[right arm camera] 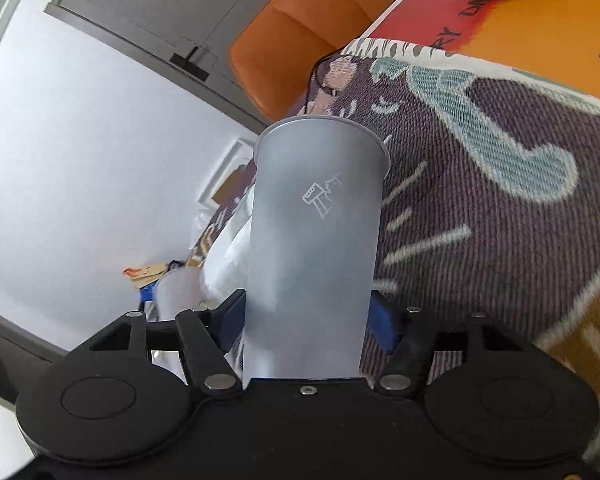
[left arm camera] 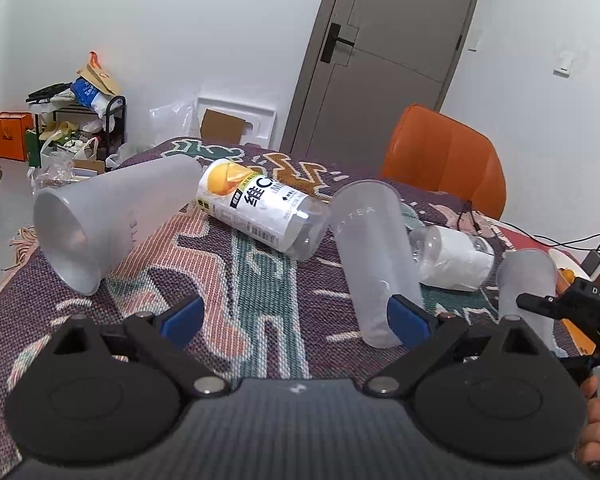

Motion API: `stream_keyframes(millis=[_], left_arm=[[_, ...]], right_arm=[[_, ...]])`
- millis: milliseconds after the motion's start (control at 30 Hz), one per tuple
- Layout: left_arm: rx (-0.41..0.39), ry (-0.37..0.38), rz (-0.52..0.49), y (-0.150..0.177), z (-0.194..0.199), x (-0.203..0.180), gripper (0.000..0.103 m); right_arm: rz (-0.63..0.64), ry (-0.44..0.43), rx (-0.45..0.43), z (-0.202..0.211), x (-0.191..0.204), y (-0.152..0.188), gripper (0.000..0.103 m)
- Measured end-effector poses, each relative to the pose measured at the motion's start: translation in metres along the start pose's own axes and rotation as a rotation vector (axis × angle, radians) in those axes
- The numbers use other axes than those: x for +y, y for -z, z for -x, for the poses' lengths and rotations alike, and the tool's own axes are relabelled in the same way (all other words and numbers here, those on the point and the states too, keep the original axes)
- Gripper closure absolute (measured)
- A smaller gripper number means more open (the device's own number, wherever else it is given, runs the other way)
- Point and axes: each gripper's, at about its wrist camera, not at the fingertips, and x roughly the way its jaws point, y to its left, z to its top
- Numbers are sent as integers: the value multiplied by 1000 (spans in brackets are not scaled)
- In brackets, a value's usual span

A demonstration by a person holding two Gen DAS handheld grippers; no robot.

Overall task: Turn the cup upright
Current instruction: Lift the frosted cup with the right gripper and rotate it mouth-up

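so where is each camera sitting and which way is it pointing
Left wrist: sits behind the open left tongs, above the patterned cloth, facing a door; a toppled cup, juice bottle and another cup lie ahead; the person's fingers show at the right edge.
Right wrist: sits behind the right tongs, rolled sideways, looking along the frosted cup they clamp.
Shared: the cloth, door, orange chair and that clamped cup, seen at right in the left view.
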Motion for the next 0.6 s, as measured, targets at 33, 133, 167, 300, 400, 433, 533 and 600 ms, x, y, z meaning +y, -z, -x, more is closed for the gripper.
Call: stream_keyframes(millis=[33,133,167,300,400,433,533,600], left_arm=[[-2,4,-2,1,4,-1,6],[-7,11,-5,4,14,-3,6],[-10,14,-3,5,18,-2,6],[-22,20,-2,8,34,1,6],[-23,22,-2,11,42,4,6],[-22,24,1,12,45,6,6],[-23,28,4,17,54,8,6],[-25,31,5,20,60,10,6]], right_arm=[[0,-11,1,4,1,4,42],[-10,-42,2,16,2,14,42],[-16,-48,2,19,2,18,42],[-39,-76,5,34,6,35,42],[-56,-102,-1,45,9,51,42],[-58,-106,-2,48,11,55,42],[-69,-122,1,57,14,70,42],[-69,-130,4,62,17,79,42]])
